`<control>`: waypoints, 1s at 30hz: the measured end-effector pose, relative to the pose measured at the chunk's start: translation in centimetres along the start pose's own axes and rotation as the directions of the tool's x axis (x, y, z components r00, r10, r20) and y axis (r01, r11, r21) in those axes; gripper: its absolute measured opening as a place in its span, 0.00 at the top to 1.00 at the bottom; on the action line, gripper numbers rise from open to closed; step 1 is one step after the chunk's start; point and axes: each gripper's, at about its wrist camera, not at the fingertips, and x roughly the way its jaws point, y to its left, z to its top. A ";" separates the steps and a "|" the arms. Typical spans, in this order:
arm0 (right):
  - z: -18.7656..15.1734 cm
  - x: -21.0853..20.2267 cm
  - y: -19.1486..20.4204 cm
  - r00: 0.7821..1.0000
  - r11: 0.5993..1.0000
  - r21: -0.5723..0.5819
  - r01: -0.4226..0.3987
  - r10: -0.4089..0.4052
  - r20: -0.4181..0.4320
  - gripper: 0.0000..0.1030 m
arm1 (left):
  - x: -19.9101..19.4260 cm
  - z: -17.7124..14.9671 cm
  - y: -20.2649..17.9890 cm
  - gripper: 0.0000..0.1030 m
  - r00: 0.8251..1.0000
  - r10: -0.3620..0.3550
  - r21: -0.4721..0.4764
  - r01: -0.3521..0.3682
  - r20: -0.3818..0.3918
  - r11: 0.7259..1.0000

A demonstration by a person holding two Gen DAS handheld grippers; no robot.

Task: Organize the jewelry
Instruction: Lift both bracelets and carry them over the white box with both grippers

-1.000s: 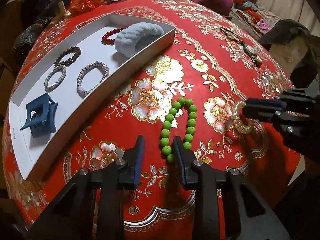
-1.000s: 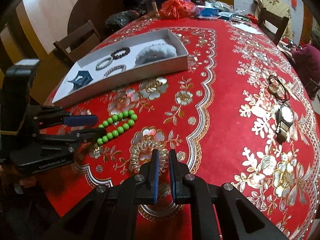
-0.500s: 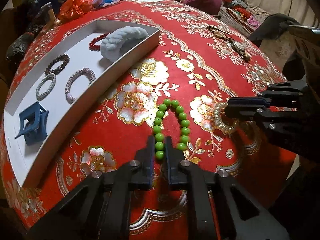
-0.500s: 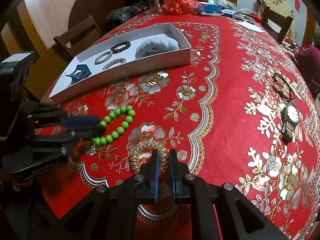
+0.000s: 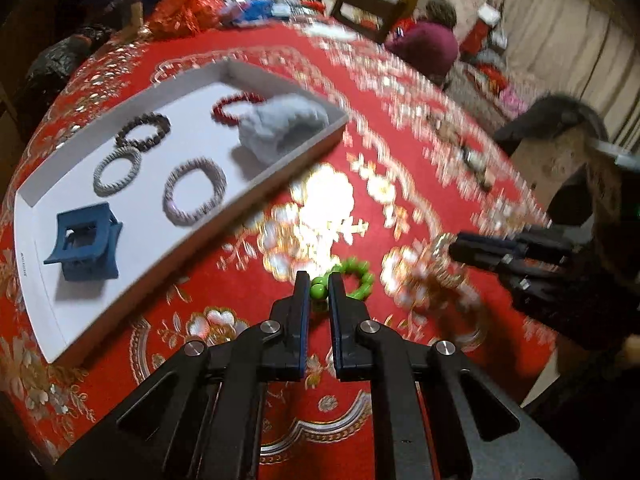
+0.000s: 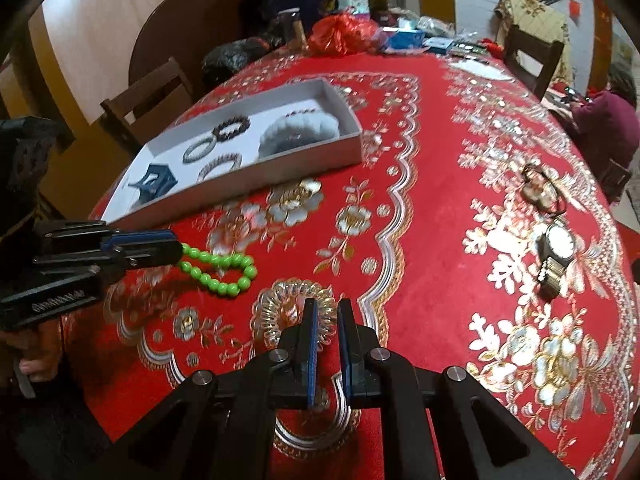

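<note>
My left gripper (image 5: pixel 319 280) is shut on the green bead bracelet (image 5: pixel 354 278), which hangs lifted above the red tablecloth; it also shows in the right wrist view (image 6: pixel 218 270). My right gripper (image 6: pixel 325 308) is shut on a clear gold spiral hair tie (image 6: pixel 280 312), which also shows blurred in the left wrist view (image 5: pixel 440 268). The white tray (image 5: pixel 36 216) lies at the left and holds a blue hair claw (image 5: pixel 84 242), several bracelets and a pale blue scrunchie (image 5: pixel 280 124).
A wristwatch (image 6: pixel 558 248) and a dark cord pendant (image 6: pixel 540 190) lie on the cloth at the right. Bags, a bottle and clutter stand at the table's far end (image 6: pixel 344 32). Wooden chairs (image 6: pixel 148 96) ring the table.
My left gripper has closed on the green bracelet and lifted it, so it now hangs bunched. My right gripper has lifted the spiral hair tie. Both views are tilted up and blurred.
</note>
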 end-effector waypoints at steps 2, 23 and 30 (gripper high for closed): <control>0.5 -0.4 0.1 1.000 1.000 0.009 0.008 -0.008 0.019 0.92 | -1.1 0.6 0.3 0.93 0.999 -0.024 -0.024 0.025 0.036 0.999; 2.4 0.4 3.0 0.999 0.999 -0.021 0.028 -0.027 0.030 0.92 | -4.9 1.5 2.5 0.93 0.990 -0.014 -0.112 0.030 0.141 0.993; 2.7 0.5 3.7 0.999 0.999 -0.037 0.032 -0.031 0.033 0.92 | -5.1 1.6 2.9 0.93 0.989 -0.005 -0.123 0.023 0.149 0.992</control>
